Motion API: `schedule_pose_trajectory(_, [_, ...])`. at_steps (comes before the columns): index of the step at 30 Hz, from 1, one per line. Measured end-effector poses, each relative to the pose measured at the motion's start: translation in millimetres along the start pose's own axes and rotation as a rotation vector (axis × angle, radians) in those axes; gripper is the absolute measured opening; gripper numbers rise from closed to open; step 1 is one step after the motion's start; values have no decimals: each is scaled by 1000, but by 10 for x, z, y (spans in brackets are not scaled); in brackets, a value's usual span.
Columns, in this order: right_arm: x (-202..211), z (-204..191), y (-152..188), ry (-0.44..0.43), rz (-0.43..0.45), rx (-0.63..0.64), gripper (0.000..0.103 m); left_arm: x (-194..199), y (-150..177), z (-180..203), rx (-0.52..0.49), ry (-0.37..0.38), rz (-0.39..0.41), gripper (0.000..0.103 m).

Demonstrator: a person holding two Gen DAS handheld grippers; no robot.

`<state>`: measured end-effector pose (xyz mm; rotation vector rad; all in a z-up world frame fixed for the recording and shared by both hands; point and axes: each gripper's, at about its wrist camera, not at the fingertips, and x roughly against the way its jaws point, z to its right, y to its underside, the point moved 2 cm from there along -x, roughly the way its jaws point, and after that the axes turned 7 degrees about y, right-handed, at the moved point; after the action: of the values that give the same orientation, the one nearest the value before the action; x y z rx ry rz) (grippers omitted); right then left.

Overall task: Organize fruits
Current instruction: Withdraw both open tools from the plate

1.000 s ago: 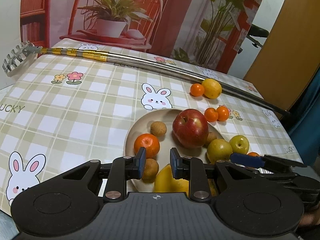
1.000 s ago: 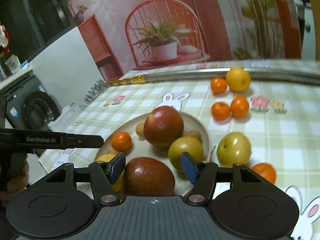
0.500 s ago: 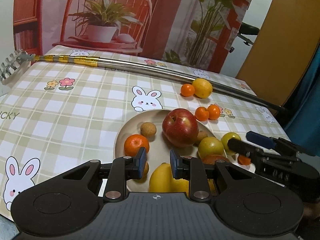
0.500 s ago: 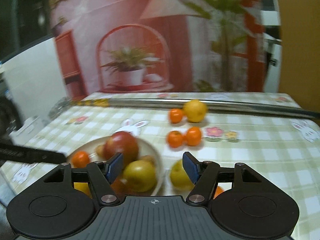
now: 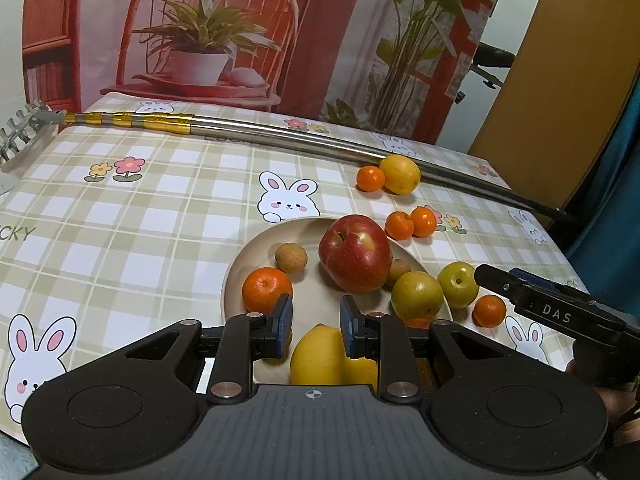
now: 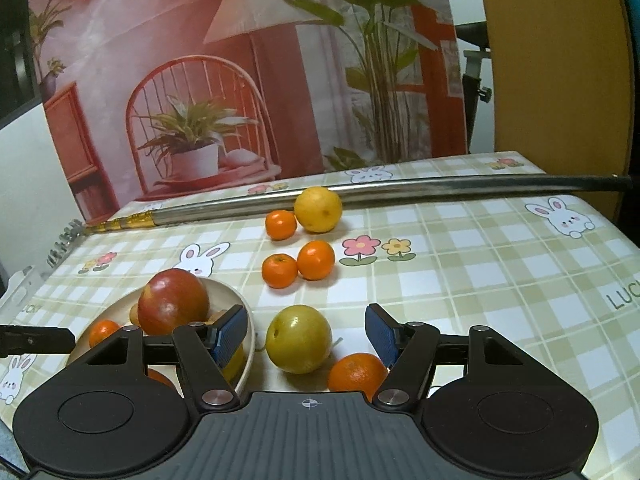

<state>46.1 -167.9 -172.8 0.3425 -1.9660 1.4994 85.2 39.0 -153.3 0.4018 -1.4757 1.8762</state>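
A beige plate [image 5: 249, 254] holds a red apple [image 5: 355, 254], a tangerine [image 5: 267, 289], a longan [image 5: 291, 257], a lemon [image 5: 320, 356] and a yellow-green fruit [image 5: 417, 295]. My left gripper [image 5: 316, 326] hovers over the plate's near side, narrowly open with nothing between its fingers. My right gripper [image 6: 306, 332] is wide open just right of the plate [image 6: 236, 294]. A green fruit [image 6: 299, 338] lies on the cloth between its fingers, untouched. A tangerine [image 6: 357, 372] sits by the right finger.
Two tangerines [image 6: 298, 264] lie farther back on the checked cloth. Behind them a tangerine [image 6: 281, 224] and a lemon [image 6: 319, 209] rest against a long metal pole [image 6: 440, 188]. The table edge is close on the right.
My right gripper has swung right, from over a dark red apple on the plate to the green fruit on the cloth. The left gripper has shifted slightly, jaws unchanged.
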Motion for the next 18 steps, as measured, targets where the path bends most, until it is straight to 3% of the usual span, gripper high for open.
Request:
schedule_pose_trajectory(12, [47, 333, -226, -17, 42, -114, 61, -63, -85, 98, -60, 3, -21, 27])
schedule_pose_trajectory(18, [70, 656, -405, -13, 59, -161, 61, -269, -320, 378, -92, 137, -78, 27])
